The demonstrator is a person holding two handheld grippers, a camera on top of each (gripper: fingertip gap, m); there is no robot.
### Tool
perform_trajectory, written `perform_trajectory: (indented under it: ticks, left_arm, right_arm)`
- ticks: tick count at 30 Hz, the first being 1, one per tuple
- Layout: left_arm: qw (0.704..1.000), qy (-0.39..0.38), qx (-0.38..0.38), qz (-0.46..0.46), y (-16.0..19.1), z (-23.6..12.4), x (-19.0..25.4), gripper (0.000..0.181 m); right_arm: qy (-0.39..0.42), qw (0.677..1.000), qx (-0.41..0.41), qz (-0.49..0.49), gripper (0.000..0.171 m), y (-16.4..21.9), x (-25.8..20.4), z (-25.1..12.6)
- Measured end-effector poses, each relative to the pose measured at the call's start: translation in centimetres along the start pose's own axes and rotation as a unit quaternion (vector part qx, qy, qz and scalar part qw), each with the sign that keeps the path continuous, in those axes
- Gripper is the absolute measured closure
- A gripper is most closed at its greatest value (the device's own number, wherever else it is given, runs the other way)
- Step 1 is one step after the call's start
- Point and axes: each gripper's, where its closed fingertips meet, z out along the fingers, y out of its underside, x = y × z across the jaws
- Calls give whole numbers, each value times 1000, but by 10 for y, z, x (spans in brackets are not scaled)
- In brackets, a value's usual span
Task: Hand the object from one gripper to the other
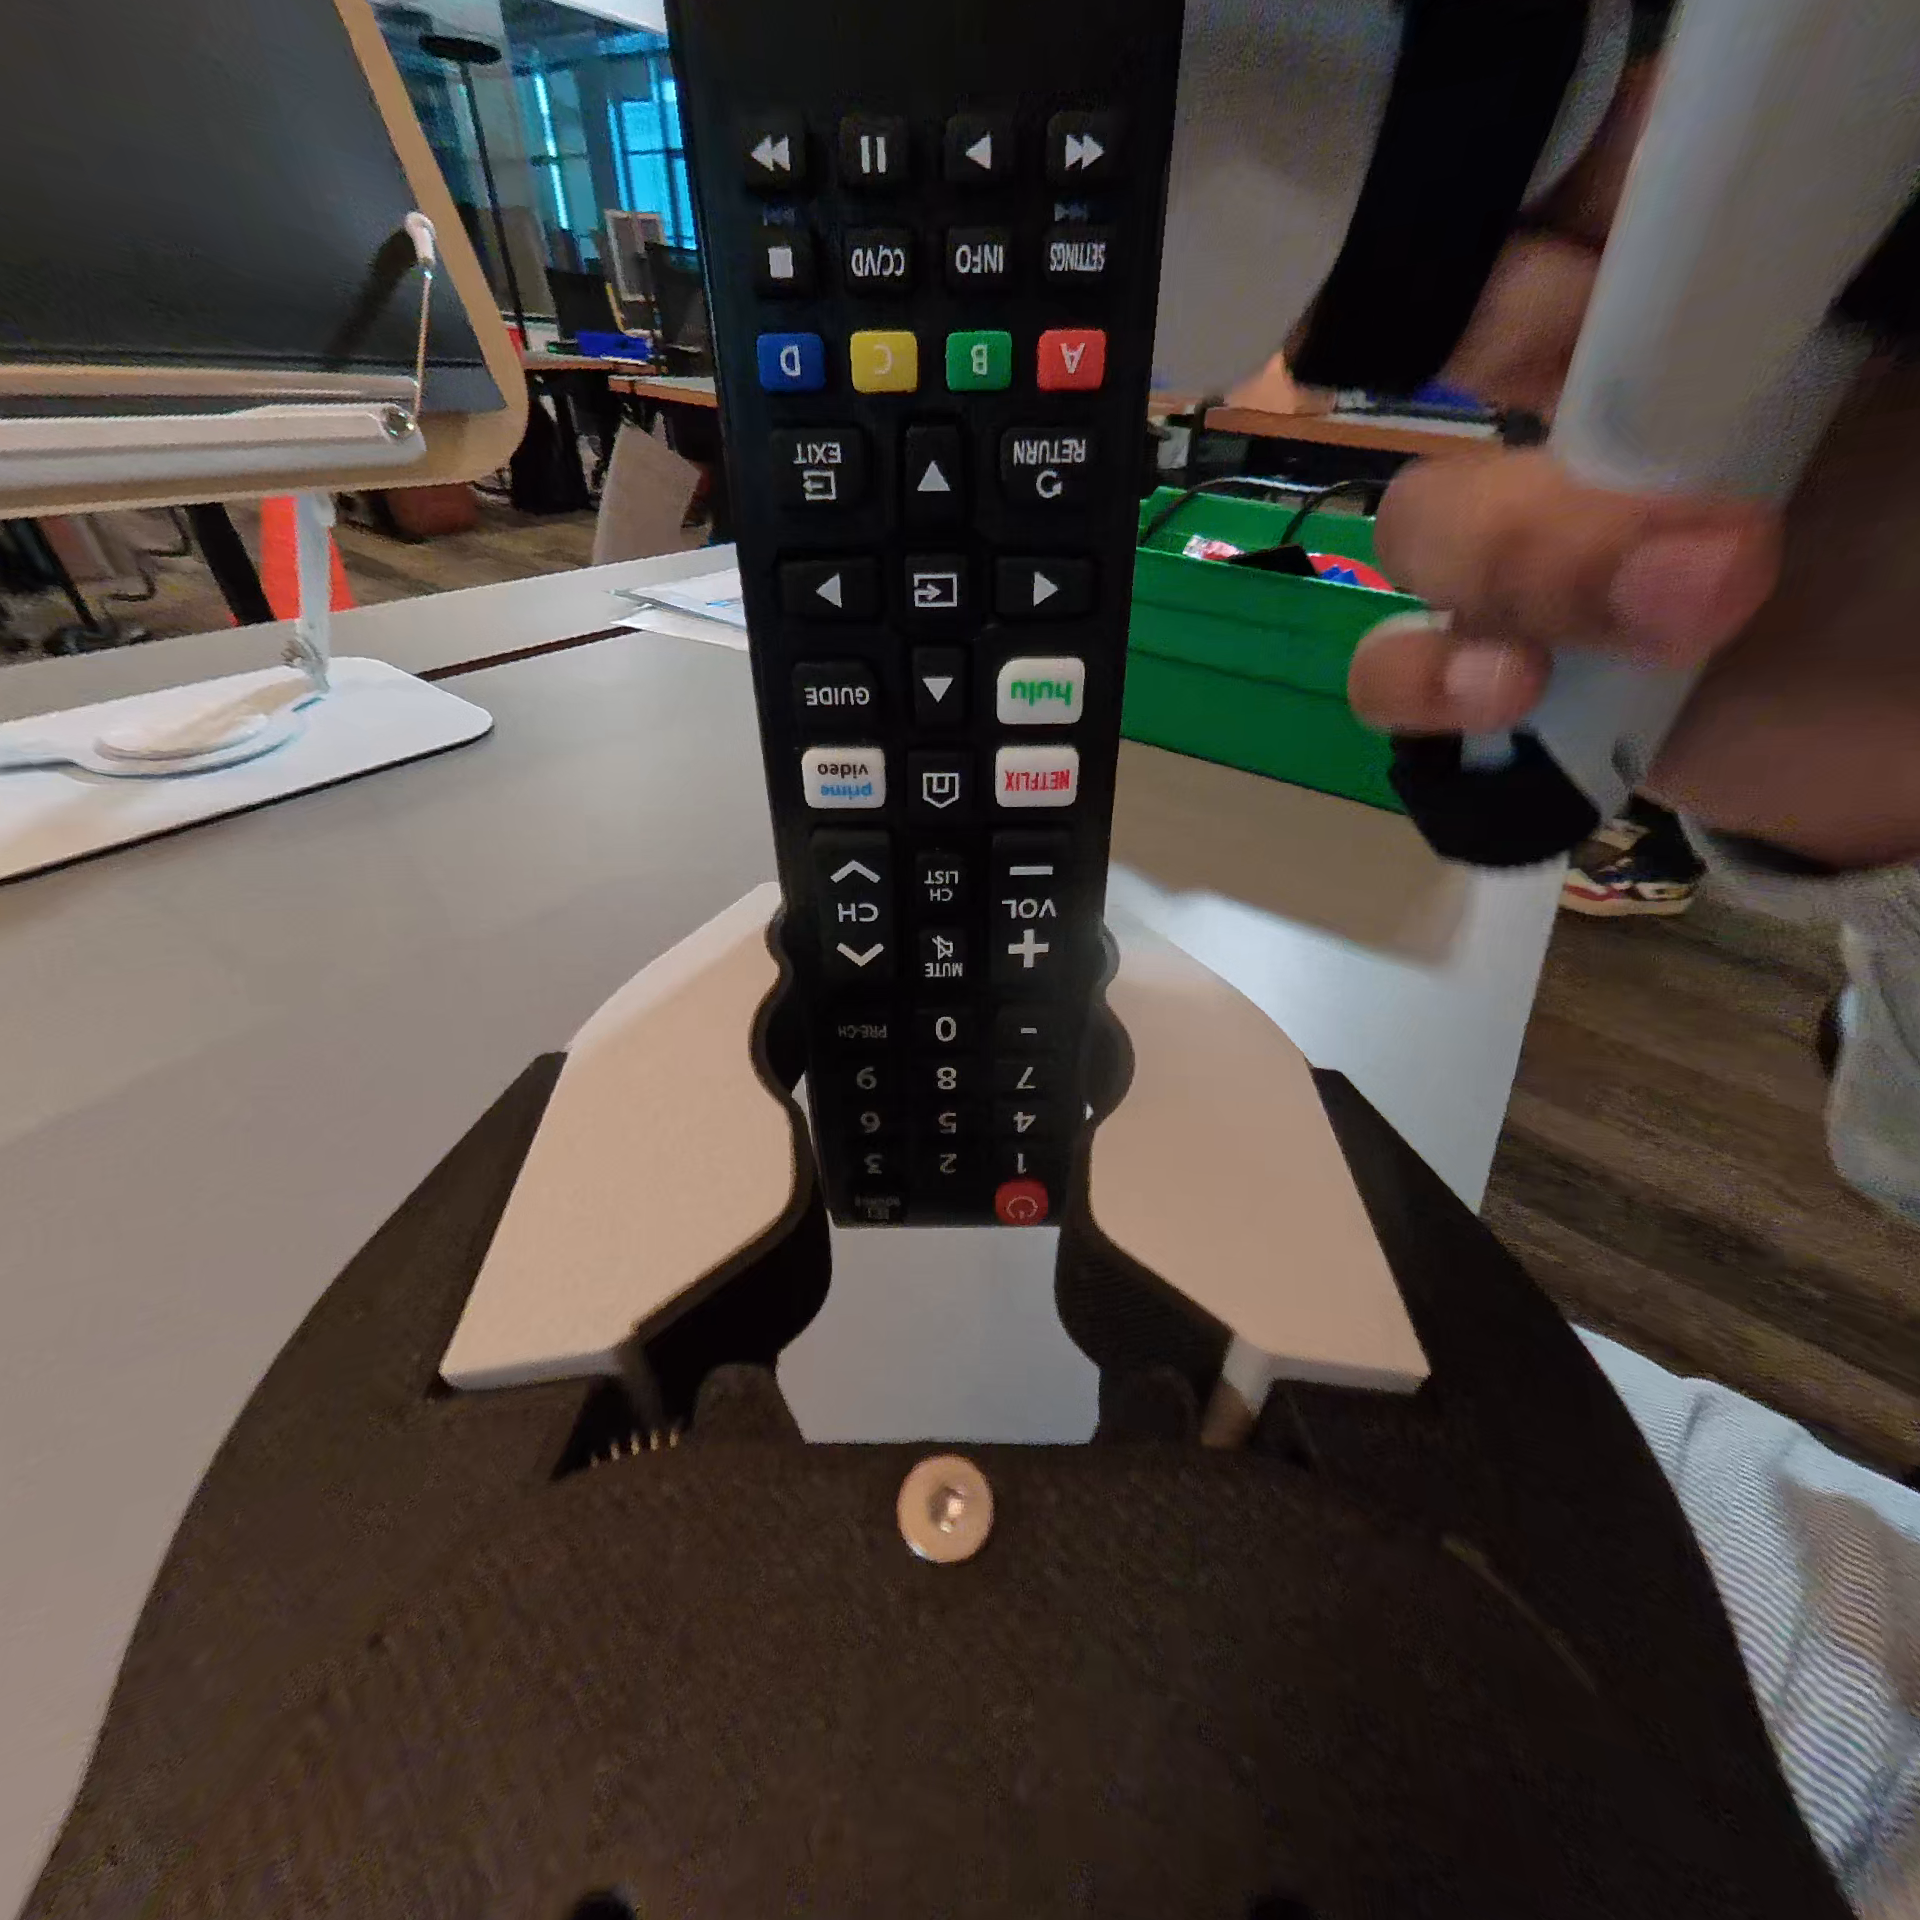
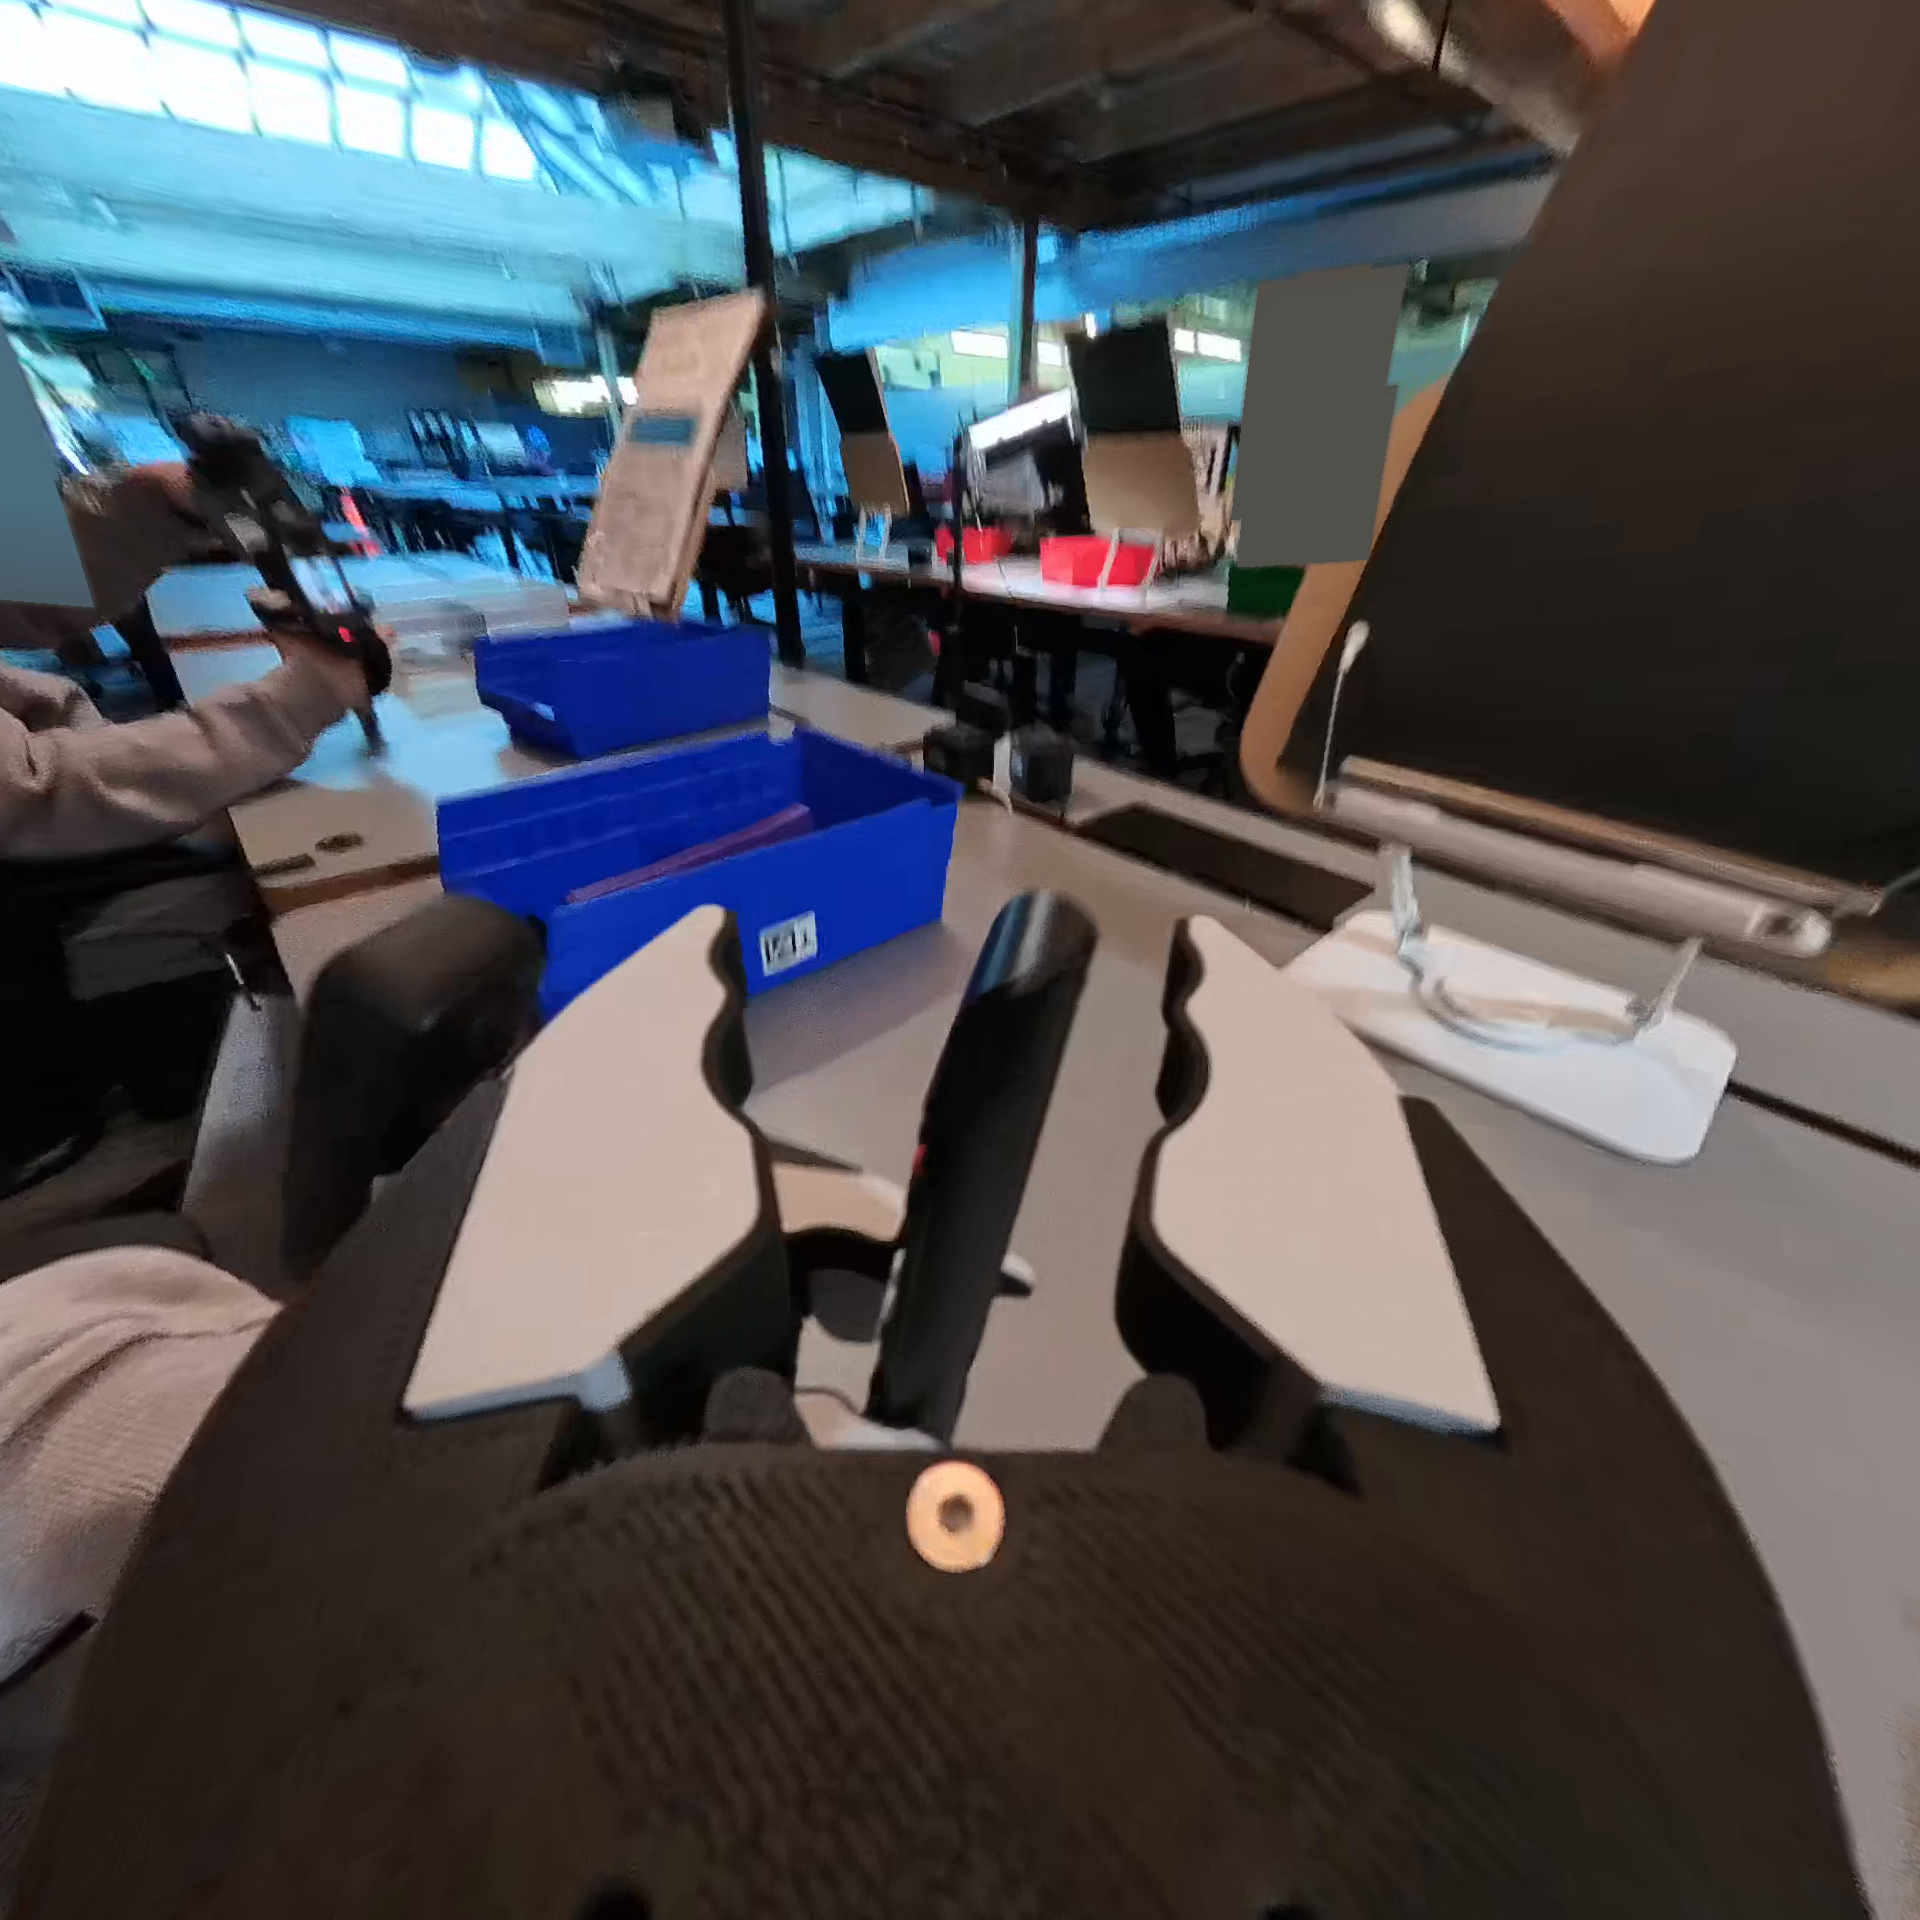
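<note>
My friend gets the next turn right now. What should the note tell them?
Left tool: shut on the remote, gripping its number-key end, buttons facing up.
Right tool: open, fingers either side of the remote's far end, not touching it.
Done: remote lifted above the table and lined up between the right tool's fingers.
Left: close the right tool on the remote, then open the left one and pull away.

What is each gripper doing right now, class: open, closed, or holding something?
Left gripper: closed on the black remote control, gripping its number-pad end.
Right gripper: open; the remote sits between its fingers, apparently ungripped.
</note>
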Motion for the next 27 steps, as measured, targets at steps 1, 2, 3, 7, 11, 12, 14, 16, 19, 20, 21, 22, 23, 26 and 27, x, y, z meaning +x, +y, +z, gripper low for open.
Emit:
perform_trajectory:
  ticks: [1,2,3,7,11,12,14,16,19,20,21,22,23,26,27]
  left_arm:
    - [1000,10,2,-7,0,0,2,132]
    - [1000,24,7,-14,-2,0,4,132]
    - [999,39,12,-20,-3,0,7,132]
    - [993,111,25,-30,-9,-3,22,132]
    - [981,187,34,-31,-14,-11,39,131]
    - [978,204,35,-32,-15,-13,43,131]
    - [972,229,35,-36,-15,-15,50,132]
    - [967,250,31,-41,-14,-17,56,132]
    - [962,268,21,-40,-10,-18,62,132]
    - [961,272,18,-40,-9,-18,64,132]
    - [960,277,15,-39,-8,-18,66,132]
    - [959,281,13,-39,-7,-19,68,132]
    - [958,284,12,-39,-6,-19,69,132]
    - [955,294,8,-38,-5,-20,73,132]
    - [954,297,7,-38,-5,-20,74,132]
  right_arm:
    - [-12,1000,28,1,91,-14,5,-8]
    - [-28,998,53,0,90,-26,9,-17]
    - [-43,996,71,-2,92,-36,14,-25]
    - [-162,982,94,8,103,-46,13,-50]
    - [-215,973,76,34,92,-27,17,-54]
    - [-222,972,70,36,89,-20,17,-53]
    - [-242,968,51,50,81,-4,12,-48]
    - [-264,962,29,71,71,10,4,-42]
    - [-283,955,-2,86,64,28,-8,-33]
    - [-289,953,-11,86,63,32,-12,-31]
    - [-295,952,-17,85,62,36,-17,-30]
    - [-300,950,-23,84,61,39,-20,-29]
    - [-304,949,-27,82,62,42,-23,-28]
    - [-321,943,-34,84,66,46,-31,-28]
    - [-327,941,-34,84,69,46,-33,-29]
